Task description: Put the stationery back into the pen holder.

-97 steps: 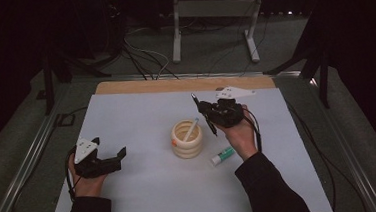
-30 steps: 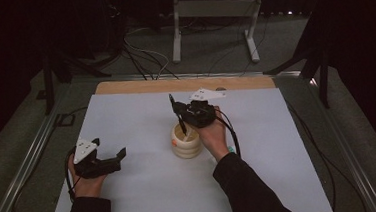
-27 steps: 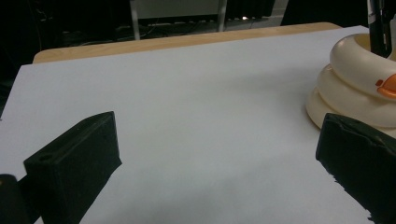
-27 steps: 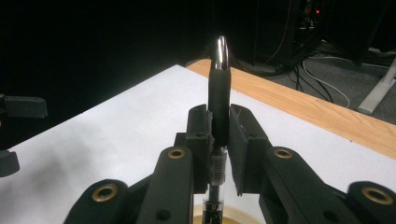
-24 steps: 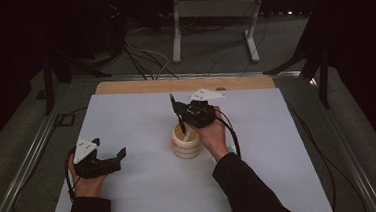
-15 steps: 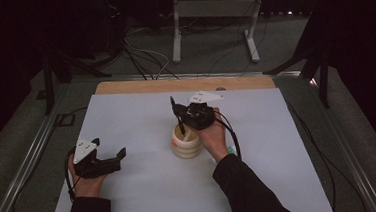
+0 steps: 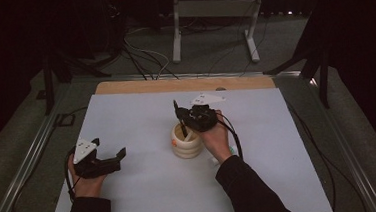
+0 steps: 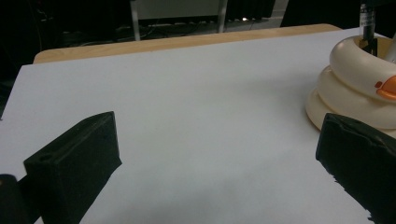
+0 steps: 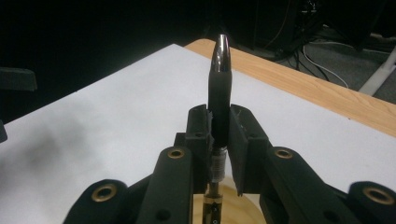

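Observation:
A cream ringed holder (image 7: 186,143) stands mid-table; in the left gripper view the holder (image 8: 355,88) has an orange mark. My right gripper (image 7: 181,119) hovers just above it, shut on a black pen (image 7: 177,112). In the right gripper view the pen (image 9: 219,88) stands upright between the pads (image 9: 243,135), its lower end dipping into the holder's mouth (image 9: 233,203). A pale stick (image 7: 190,135) leans inside the holder. My left gripper (image 7: 110,152) rests on the white mat at the near left, open, with nothing between its fingers (image 8: 74,163).
The white mat (image 7: 147,199) covers a wooden table (image 7: 124,86) with metal rails at the sides. A small white and green tube (image 7: 215,160) peeks out beside the right wrist. Cables and a stand's legs (image 7: 176,41) lie on the floor beyond.
The right gripper carried the pen from the holder's right side to above the holder, then sank slightly in the last second. The arm now covers most of the tube. The left gripper has not moved.

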Motion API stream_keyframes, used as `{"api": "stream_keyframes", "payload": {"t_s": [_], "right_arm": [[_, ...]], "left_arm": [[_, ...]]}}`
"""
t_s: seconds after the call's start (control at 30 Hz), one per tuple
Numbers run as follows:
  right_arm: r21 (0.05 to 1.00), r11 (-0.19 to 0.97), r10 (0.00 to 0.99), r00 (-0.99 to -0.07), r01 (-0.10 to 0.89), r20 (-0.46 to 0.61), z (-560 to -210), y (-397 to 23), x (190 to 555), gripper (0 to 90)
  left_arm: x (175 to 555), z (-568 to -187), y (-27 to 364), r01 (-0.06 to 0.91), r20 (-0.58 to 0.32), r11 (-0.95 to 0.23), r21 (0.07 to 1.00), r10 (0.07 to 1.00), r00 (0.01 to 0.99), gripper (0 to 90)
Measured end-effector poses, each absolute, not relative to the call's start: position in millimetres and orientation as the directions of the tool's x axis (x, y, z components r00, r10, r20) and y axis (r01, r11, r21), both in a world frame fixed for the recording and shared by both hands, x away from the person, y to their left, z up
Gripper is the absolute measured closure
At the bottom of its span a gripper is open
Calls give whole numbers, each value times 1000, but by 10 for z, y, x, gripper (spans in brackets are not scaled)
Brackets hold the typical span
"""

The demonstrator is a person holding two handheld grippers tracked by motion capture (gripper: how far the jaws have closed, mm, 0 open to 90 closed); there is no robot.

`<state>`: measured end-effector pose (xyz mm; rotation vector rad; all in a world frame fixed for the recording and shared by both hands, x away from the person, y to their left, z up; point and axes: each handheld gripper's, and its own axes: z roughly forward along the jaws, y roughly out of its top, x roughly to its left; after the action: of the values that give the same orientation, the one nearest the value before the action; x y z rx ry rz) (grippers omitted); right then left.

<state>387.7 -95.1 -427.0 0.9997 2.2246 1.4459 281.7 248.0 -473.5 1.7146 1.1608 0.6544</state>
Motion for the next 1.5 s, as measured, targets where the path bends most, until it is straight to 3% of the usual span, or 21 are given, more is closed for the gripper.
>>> {"api": "stream_keyframes", "payload": {"t_s": [0.07, 0.2, 0.3, 0.4, 0.63, 1.5], "right_arm": [[884, 253, 695, -709, 394, 117, -4274, -961, 3879, 737], [903, 184, 670, -722, 387, 173, -4252, -1021, 3879, 321], [908, 162, 683, -708, 385, 178, -4205, -1059, 3880, 129], [907, 167, 696, -698, 387, 169, -4180, -1096, 3892, 63], [886, 204, 696, -698, 416, 168, -4204, -1179, 3944, 7], [830, 325, 690, -714, 454, 120, -4167, -1485, 3977, 7]], "left_arm": [[2817, -4735, 2478, 413, -70, -117, 903, 909, 411, 0], [2818, -4735, 2480, 415, -72, -116, 902, 909, 411, 0], [2819, -4736, 2481, 416, -72, -116, 902, 909, 411, 0], [2819, -4735, 2479, 416, -72, -117, 902, 909, 411, 0], [2820, -4735, 2480, 417, -73, -116, 902, 909, 411, 0], [2819, -4734, 2478, 417, -76, -112, 902, 909, 410, 0]]}}
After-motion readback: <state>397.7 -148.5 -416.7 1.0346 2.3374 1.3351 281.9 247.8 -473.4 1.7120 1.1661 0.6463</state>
